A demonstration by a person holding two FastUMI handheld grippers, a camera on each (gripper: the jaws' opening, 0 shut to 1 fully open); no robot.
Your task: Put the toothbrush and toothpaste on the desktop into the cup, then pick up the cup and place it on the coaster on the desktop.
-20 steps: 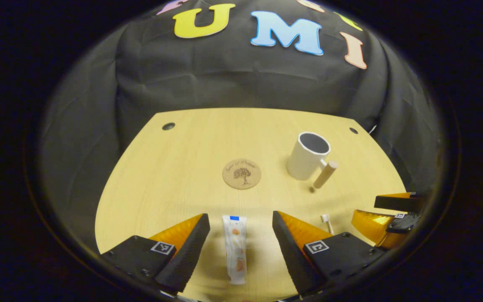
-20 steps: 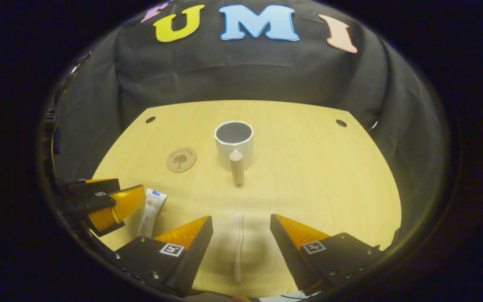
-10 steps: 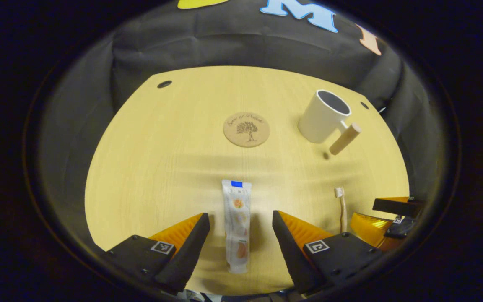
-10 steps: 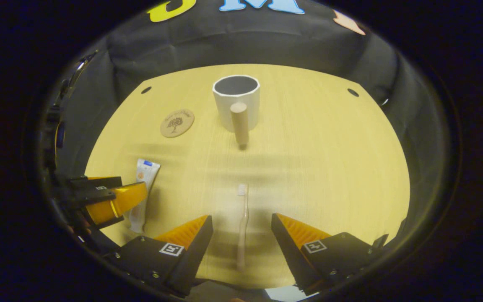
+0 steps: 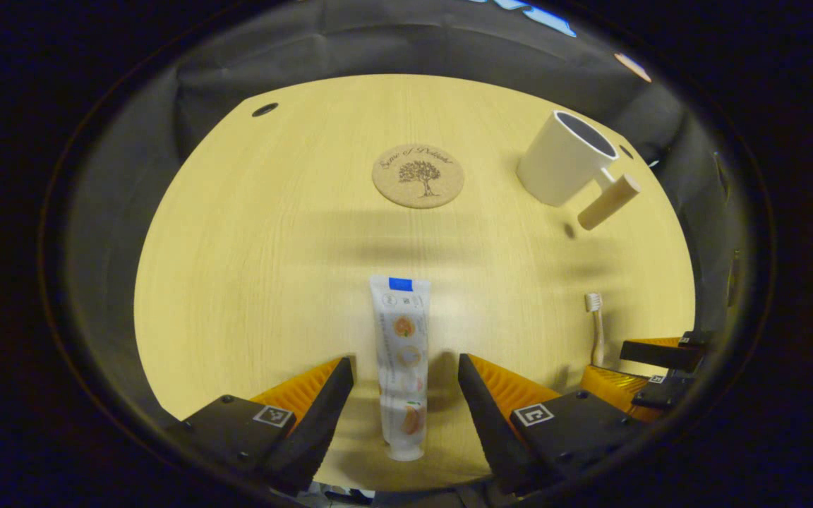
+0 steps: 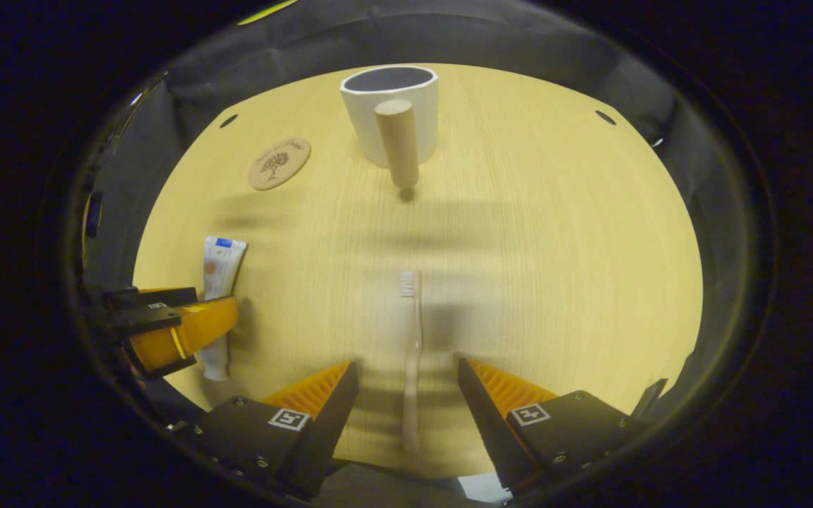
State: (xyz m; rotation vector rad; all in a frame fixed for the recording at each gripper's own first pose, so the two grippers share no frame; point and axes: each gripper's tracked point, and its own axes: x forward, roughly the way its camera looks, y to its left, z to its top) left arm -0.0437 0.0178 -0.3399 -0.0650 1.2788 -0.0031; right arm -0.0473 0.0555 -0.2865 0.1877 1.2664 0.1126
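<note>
— How's the light on your end?

— Dim and warm from where I sit. The desktop (image 5: 251, 268) is the brightest thing; the cloth wall (image 6: 519, 42) behind falls off to near black.

— Shadows?

— Soft bands lie across the wood in both views, and the cup (image 6: 392, 106) handle drops a small dark spot below its tip. I see no hard glare.

— Sharpness?

— Fair at centre — the toothpaste (image 5: 401, 353) print stays fuzzy. The fisheye bends the desk edges strongly, and the rim smears.
</note>
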